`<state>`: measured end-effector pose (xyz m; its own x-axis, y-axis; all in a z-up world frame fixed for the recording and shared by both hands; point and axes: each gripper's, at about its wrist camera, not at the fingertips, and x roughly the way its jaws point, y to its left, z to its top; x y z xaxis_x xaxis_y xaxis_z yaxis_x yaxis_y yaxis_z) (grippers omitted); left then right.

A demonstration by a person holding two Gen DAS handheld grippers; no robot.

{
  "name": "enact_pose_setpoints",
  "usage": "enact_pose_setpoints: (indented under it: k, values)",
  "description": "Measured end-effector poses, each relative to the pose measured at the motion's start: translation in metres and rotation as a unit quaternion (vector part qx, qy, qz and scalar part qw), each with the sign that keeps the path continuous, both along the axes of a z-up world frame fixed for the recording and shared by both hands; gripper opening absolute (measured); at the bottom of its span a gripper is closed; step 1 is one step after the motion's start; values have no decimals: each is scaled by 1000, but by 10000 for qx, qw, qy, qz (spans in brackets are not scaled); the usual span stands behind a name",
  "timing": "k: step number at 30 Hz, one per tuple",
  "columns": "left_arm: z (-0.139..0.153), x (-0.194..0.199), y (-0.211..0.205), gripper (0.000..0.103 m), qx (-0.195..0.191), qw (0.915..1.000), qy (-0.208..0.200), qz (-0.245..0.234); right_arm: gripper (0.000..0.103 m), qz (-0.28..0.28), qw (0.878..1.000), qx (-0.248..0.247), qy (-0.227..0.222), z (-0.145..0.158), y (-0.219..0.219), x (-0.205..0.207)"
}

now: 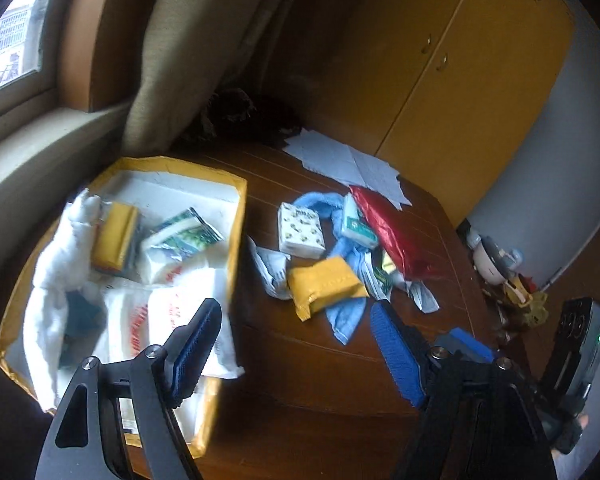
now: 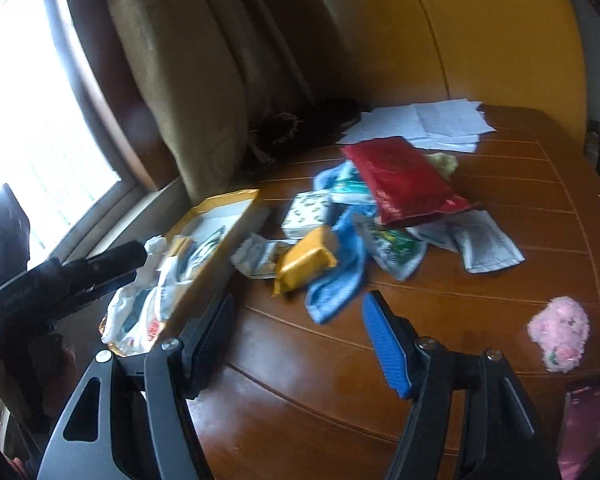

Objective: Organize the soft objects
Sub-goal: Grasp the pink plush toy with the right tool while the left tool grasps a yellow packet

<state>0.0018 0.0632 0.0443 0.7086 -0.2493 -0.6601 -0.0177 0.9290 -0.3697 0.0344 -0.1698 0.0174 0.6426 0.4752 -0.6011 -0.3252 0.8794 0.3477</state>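
Observation:
A yellow-rimmed box [image 1: 238, 200] stands at the left of the brown table [image 1: 320, 360]. It holds white plastic bags [image 1: 156, 312], a yellow packet [image 1: 114, 236] and a tissue pack. To its right lies a pile: a yellow packet [image 1: 324, 280], a blue towel [image 1: 346, 320], a patterned tissue pack [image 1: 300, 230] and a red foil bag [image 1: 392, 232]. My left gripper [image 1: 292, 320] hovers open and empty between box and pile. My right gripper [image 2: 300, 304] is open and empty too, just short of the blue towel [image 2: 336, 284] and yellow packet [image 2: 306, 258]. A pink fluffy thing [image 2: 560, 332] lies apart at the right.
White papers [image 1: 340, 160] lie at the table's far end before a yellow wardrobe [image 1: 480, 60]. A beige curtain [image 1: 188, 60] hangs beside the window behind the box. Small toys [image 1: 500, 264] sit off the table's right edge. A pink bag [image 2: 588, 420] is at the near right.

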Motion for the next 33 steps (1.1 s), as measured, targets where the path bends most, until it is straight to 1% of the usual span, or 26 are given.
enact_pose_setpoints:
  k: [4, 7, 9, 12, 16, 19, 21, 22, 24, 25, 28, 31, 33]
  values:
    - [-11, 9, -30, 80, 53, 9994, 203, -272, 67, -343, 9991, -1, 266, -6, -50, 14]
    - [-17, 18, -44, 80, 208, 9987, 278, -370, 67, -595, 9973, 28, 437, -10, -81, 22]
    - [-22, 23, -50, 80, 243, 9983, 346, -403, 67, -868, 9949, -43, 506, -12, -102, 26]
    - [-30, 31, -53, 80, 196, 9979, 456, -416, 67, -1522, 9855, -295, 692, -18, -128, 35]
    - [-36, 38, -50, 80, 152, 9979, 507, -366, 67, -1822, 9773, -318, 1028, -35, -146, 44]
    - [-39, 41, -47, 80, 133, 9978, 562, -317, 67, -2019, 9711, -595, 1122, -45, -146, 48]
    - [-40, 44, -46, 80, 108, 9977, 592, -301, 66, -2067, 9686, -609, 1242, -52, -145, 49]
    - [-39, 45, -46, 80, 115, 9977, 592, -305, 58, -2087, 9672, -677, 1280, -54, -141, 50]
    - [-39, 48, -46, 80, 127, 9978, 575, -291, 45, -2126, 9663, -647, 1299, -57, -135, 48]
    - [-39, 51, -46, 80, 137, 9979, 569, -294, 41, -2125, 9665, -663, 1276, -58, -130, 46]
    - [-42, 62, -49, 80, 163, 9976, 603, -295, 34, -1939, 9709, -770, 1175, -58, -108, 45]
    - [-50, 75, -55, 80, 143, 9967, 729, -330, 33, -1654, 9773, -684, 1134, -58, -88, 43]
    - [-52, 86, -56, 80, 21, 9966, 776, -271, 33, -1361, 9824, -606, 1127, -59, -74, 42]
